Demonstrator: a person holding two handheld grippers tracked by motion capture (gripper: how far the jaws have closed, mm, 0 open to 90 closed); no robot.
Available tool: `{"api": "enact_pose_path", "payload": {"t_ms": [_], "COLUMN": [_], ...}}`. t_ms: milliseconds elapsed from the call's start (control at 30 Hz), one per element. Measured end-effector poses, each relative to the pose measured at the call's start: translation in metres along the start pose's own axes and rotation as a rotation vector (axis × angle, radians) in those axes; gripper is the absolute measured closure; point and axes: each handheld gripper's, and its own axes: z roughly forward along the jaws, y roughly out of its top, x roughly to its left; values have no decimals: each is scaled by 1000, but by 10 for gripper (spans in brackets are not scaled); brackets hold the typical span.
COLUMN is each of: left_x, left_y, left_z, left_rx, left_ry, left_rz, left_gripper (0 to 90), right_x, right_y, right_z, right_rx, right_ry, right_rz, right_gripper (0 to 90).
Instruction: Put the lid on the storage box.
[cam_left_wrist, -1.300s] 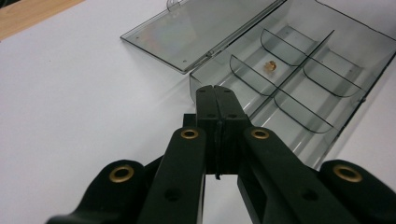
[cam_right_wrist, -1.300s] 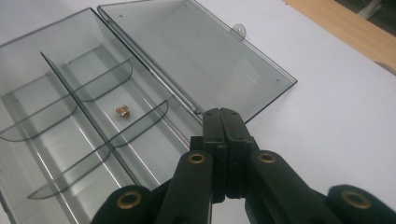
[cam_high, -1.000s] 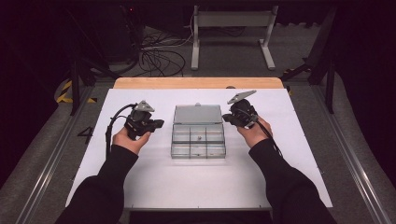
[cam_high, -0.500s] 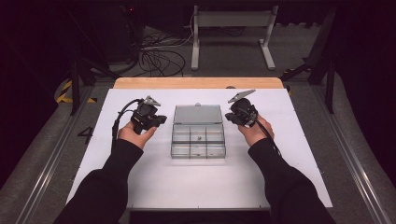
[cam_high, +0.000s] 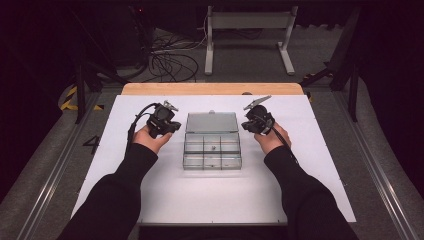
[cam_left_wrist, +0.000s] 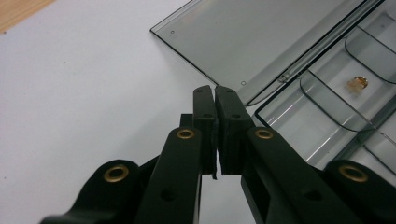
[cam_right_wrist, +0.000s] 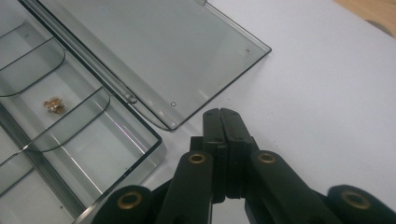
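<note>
I see the clear compartment box (cam_high: 212, 152) mid-tabletop (cam_high: 165, 200), its lid (cam_high: 212, 122) laid open toward twelve o'clock, long axis nine-to-three. My left tool (cam_high: 172, 125) and right tool (cam_high: 248, 125) flank it, both pinched together, empty.

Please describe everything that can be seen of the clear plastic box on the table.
The clear plastic box lies on the white table, between the two grippers, and neither touches it. It looks like smoky transparent plastic. Its hinged lid is folded fully open and lies flat on the table behind the tray. Thin curved walls divide the tray into compartments in two rows. One far-row compartment holds a small golden piece; the others visible look empty. A small tab sticks out from the far edge of the lid.
</note>
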Motion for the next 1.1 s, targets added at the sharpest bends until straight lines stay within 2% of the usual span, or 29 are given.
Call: {"api": "enact_pose_path", "payload": {"t_ms": [100,433,733,967,1100], "left_x": [1,5,7,3,3], "left_y": [0,0,-3,-3,-3], "left_z": [6,25,39,49,52], "left_rx": [13,12,41,64,70], "left_ry": [-12,-6,-16,-20,-19], "left_rz": [-5,-8,-23,1,-4], "left_gripper": [870,863,865,865,864], "right_x": [-1,-5,-5,-3,-3], "right_y": [0,1,-1,-1,-2], "right_z": [3,15,27,33,36], "right_rx": [-5,9,26,34,37], "right_ry": [1,11,6,7,9], "right_rz": [10,36,22,21,20], "right_gripper": [900,900,900,900,900]}}
